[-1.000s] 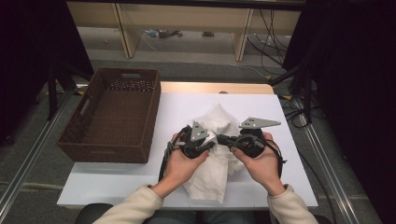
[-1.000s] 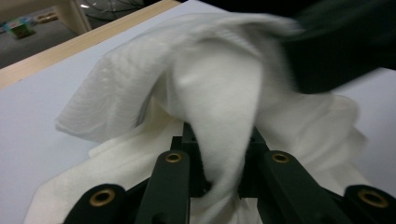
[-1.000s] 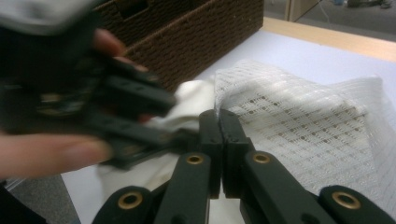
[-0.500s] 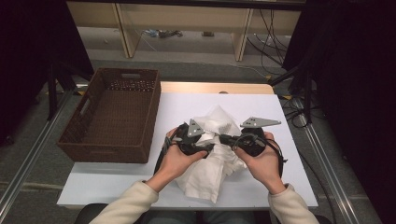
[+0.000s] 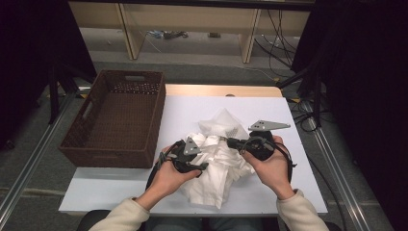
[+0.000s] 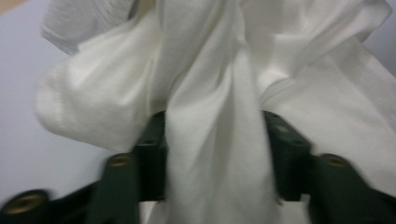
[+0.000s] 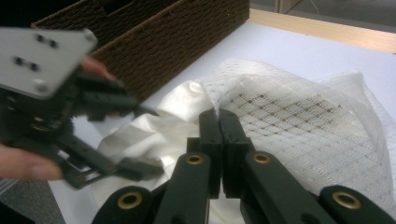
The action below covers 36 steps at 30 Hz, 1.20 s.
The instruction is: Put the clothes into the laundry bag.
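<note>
The right gripper (image 7: 218, 116) pinches the mesh bag's (image 7: 299, 116) edge; the left gripper (image 6: 212, 154), its jaws just closing, straddles a fold of white cloth (image 6: 215, 140) hanging straight ahead.

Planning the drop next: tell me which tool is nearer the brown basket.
Left. The left tool sits just off the brown basket at its near right corner, over the white cloth; the right tool is farther right, across the cloth.

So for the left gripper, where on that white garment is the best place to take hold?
On the raised fold of the white garment that already stands between the left gripper's jaws, coming from the basket side. That ridge is narrow and lifted off the table, so the pads can probably pinch it. The right gripper is shut on the mesh bag.
</note>
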### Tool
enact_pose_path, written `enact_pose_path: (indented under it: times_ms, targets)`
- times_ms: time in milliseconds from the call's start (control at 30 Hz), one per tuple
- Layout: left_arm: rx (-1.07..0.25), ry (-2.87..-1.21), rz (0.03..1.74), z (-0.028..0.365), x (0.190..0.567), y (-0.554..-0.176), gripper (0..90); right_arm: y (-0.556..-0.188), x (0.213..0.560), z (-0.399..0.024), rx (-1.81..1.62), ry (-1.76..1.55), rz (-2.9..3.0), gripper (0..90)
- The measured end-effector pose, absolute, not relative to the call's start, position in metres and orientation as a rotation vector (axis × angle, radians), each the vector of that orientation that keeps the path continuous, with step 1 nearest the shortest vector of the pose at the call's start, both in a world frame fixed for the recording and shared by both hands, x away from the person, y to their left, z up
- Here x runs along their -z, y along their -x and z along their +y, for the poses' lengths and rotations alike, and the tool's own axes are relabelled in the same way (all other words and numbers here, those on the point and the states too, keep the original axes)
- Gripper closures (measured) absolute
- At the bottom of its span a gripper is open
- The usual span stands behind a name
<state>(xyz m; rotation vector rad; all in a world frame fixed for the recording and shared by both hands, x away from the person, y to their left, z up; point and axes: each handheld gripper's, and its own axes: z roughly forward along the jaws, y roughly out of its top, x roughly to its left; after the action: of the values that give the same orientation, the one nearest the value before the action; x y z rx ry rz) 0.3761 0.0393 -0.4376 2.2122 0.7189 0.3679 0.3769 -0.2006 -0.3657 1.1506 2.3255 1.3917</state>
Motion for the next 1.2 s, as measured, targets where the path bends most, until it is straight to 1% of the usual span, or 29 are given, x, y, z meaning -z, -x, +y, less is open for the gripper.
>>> enact_pose_path:
  times_ms: [33, 67, 133, 200, 333, 433, 500, 567, 633, 700, 733, 800, 833, 900, 967, 1033, 1100, 1167, 1200]
  targets:
    - [-0.372, -2.207, 0.713, 0.037, 0.437, -0.376, 67.4, -0.377, 0.367, -0.200, -1.410, -1.156, 2.331, 90.0]
    - [-0.367, -2.194, 0.704, 0.034, 0.436, -0.376, 73.2, -0.378, 0.367, -0.200, -1.406, -1.131, 2.336, 90.0]
    - [-0.361, -2.171, 0.691, 0.031, 0.431, -0.376, 79.9, -0.377, 0.367, -0.199, -1.382, -1.140, 2.327, 90.0]
    - [-0.348, -2.137, 0.682, 0.027, 0.426, -0.374, 83.0, -0.376, 0.368, -0.196, -1.397, -1.138, 2.329, 90.0]
    - [-0.331, -2.061, 0.661, 0.022, 0.413, -0.369, 83.9, -0.373, 0.365, -0.194, -1.395, -1.105, 2.338, 90.0]
    - [-0.349, -2.000, 0.660, 0.019, 0.401, -0.365, 84.1, -0.369, 0.362, -0.192, -1.432, -1.120, 2.335, 90.0]
    - [-0.363, -1.987, 0.644, 0.015, 0.393, -0.363, 84.1, -0.368, 0.358, -0.194, -1.410, -1.073, 2.326, 90.0]
    - [-0.373, -1.999, 0.643, 0.011, 0.391, -0.366, 84.0, -0.366, 0.356, -0.192, -1.457, -1.076, 2.331, 90.0]
    - [-0.376, -1.999, 0.664, 0.005, 0.397, -0.374, 83.9, -0.365, 0.354, -0.193, -1.437, -1.059, 2.325, 90.0]
    - [-0.408, -2.031, 0.675, 0.001, 0.405, -0.386, 83.8, -0.365, 0.355, -0.192, -1.454, -1.058, 2.333, 90.0]
    - [-0.432, -2.021, 0.690, -0.001, 0.410, -0.392, 83.7, -0.365, 0.356, -0.191, -1.441, -1.067, 2.335, 90.0]
    - [-0.435, -1.993, 0.751, -0.005, 0.418, -0.404, 83.0, -0.367, 0.359, -0.191, -1.440, -1.063, 2.347, 90.0]
    - [-0.452, -2.004, 0.741, -0.005, 0.420, -0.407, 82.1, -0.368, 0.360, -0.190, -1.439, -1.084, 2.352, 90.0]
    - [-0.440, -2.008, 0.722, -0.007, 0.420, -0.408, 76.3, -0.371, 0.362, -0.193, -1.442, -1.070, 2.355, 90.0]
    - [-0.430, -1.991, 0.711, -0.007, 0.418, -0.402, 65.8, -0.371, 0.361, -0.197, -1.422, -1.102, 2.339, 90.0]
    - [-0.430, -2.032, 0.671, -0.004, 0.414, -0.395, 54.8, -0.372, 0.360, -0.198, -1.434, -1.105, 2.334, 90.0]
    - [-0.443, -2.049, 0.665, 0.000, 0.409, -0.385, 43.5, -0.372, 0.360, -0.199, -1.450, -1.104, 2.331, 90.0]
    - [-0.474, -2.068, 0.638, 0.006, 0.403, -0.374, 37.3, -0.371, 0.358, -0.201, -1.418, -1.101, 2.319, 90.0]
    - [-0.481, -2.065, 0.632, 0.011, 0.400, -0.369, 36.0, -0.372, 0.359, -0.200, -1.444, -1.111, 2.319, 90.0]
